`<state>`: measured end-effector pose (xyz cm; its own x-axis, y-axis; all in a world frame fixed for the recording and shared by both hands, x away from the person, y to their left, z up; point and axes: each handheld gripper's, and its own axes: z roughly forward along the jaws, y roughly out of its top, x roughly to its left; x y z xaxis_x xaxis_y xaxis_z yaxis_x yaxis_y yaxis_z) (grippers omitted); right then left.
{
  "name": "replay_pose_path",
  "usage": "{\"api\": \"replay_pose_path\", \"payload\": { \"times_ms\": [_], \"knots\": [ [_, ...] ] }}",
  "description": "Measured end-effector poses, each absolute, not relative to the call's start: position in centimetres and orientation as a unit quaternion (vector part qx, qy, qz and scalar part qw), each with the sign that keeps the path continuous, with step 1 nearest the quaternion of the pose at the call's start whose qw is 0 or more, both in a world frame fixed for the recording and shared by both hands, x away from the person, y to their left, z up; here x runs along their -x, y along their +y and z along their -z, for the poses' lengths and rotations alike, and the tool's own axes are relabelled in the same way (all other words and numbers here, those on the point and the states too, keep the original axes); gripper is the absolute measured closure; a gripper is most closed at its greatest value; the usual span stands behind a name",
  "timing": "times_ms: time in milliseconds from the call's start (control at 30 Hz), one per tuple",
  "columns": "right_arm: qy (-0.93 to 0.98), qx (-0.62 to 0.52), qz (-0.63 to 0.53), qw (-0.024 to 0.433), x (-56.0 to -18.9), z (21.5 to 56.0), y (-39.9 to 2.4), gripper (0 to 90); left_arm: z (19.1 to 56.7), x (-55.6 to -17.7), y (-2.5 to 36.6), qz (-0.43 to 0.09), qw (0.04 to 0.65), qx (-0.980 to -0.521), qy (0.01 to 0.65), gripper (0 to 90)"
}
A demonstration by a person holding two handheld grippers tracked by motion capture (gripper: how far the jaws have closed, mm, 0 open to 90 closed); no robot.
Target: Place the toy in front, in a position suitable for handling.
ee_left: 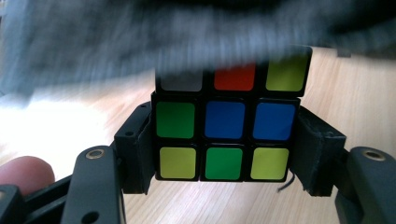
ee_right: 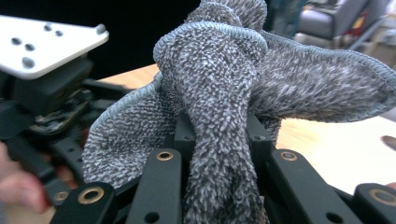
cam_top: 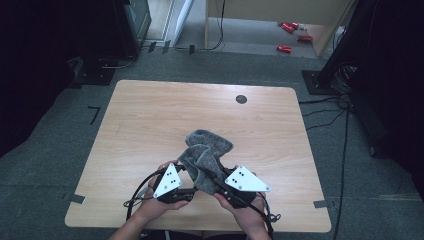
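Observation:
A puzzle cube (ee_left: 226,125) with green, blue, yellow and orange stickers sits clamped between the jaws of my left gripper (ee_left: 224,140), just above the table. A grey towel (ee_left: 140,42) hangs blurred over the cube's top row. My right gripper (ee_right: 219,135) is shut on a bunched fold of that grey towel (ee_right: 219,93). In the high view the towel (cam_top: 207,150) is crumpled near the table's front edge, with my left gripper (cam_top: 192,192) at its left underside and my right gripper (cam_top: 215,182) at its right. The cube is hidden there by the towel.
The wooden table (cam_top: 150,115) has a round dark grommet (cam_top: 241,99) at its far right. Red items (cam_top: 290,30) lie on the floor beyond the table. The left gripper's grey plate (ee_right: 42,39) shows close by in the right gripper view.

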<state>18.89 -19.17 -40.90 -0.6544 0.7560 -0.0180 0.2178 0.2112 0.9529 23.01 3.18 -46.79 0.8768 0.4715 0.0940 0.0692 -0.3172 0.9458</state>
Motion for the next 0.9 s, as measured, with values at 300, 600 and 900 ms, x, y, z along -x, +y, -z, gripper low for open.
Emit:
{"api": "replay_pose_path", "payload": {
  "times_ms": [300, 600, 900],
  "knots": [
    [0.708, -0.421, -0.482, 0.298, -21.1, 42.6, -22.4, 74.3, 46.5, -23.1, 4.0, -0.186, 0.567, -0.782, 0.179, 34.6],
    [0.718, -0.35, -0.549, 0.247, -18.8, 40.5, -19.1, 73.9, 46.5, -22.2, 2.9, -0.193, 0.557, -0.79, 0.167, 34.5],
    [0.695, -0.438, -0.505, 0.265, -20.8, 42.8, -22.6, 74.1, 46.5, -22.8, 3.0, -0.205, 0.546, -0.792, 0.181, 34.5]
  ]
}}
